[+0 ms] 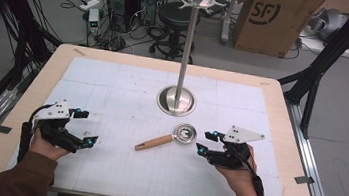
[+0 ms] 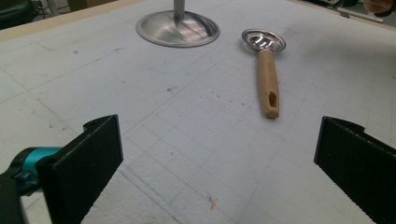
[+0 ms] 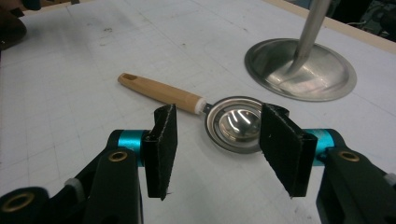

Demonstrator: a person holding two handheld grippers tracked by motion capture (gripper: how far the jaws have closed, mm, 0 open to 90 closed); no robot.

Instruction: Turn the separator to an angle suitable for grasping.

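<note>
The strainer lies flat at the centre of the desk, below the stand. The right claw, spread and empty, hangs just short of its metal bowl; the rounded rim could skid aside. The left claw is spread wide, empty.

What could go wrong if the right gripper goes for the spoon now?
The right gripper is open, lined up on the spoon bowl, not its wooden handle; the shallow, shiny metal could slip from the pads. The stand base sits just beyond the bowl, so a lift or swing might knock it.
</note>
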